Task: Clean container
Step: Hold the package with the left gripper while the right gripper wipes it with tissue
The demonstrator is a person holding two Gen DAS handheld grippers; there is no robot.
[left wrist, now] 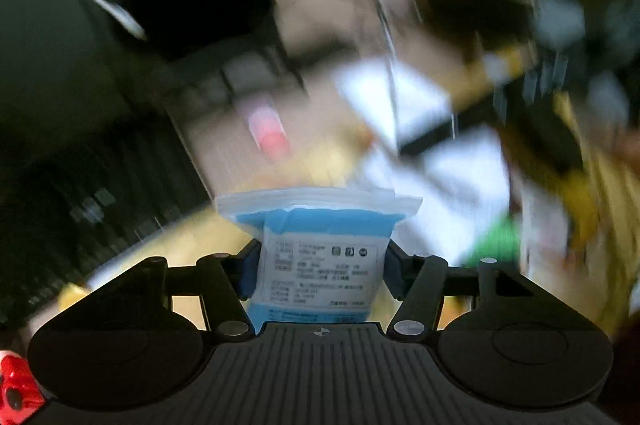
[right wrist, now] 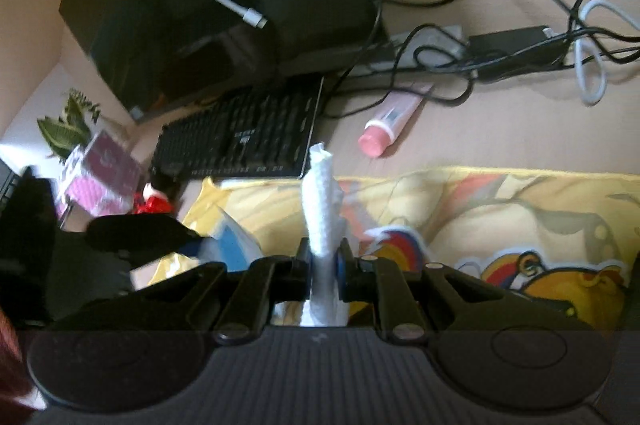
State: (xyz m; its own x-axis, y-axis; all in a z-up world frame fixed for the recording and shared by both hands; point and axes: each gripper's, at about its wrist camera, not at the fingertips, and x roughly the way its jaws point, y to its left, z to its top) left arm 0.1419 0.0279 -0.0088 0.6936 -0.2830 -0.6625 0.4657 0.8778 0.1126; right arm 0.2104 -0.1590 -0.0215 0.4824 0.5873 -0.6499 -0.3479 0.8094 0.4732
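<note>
Left claw clamped on blue-white wipe packet; right claw pinching white wipe above yellow cloth on worktop. Container itself not identifiable; cleaning progress undeterminable.

black ribbed gripper bodies, silver screws, blue-padded fingers.

No text in either view resolves well enough for you to read. In the left wrist view, the blue-and-white packet at lower centre carries a printed label with rows of small characters and three small icons; all are too blurred to make out.
</note>
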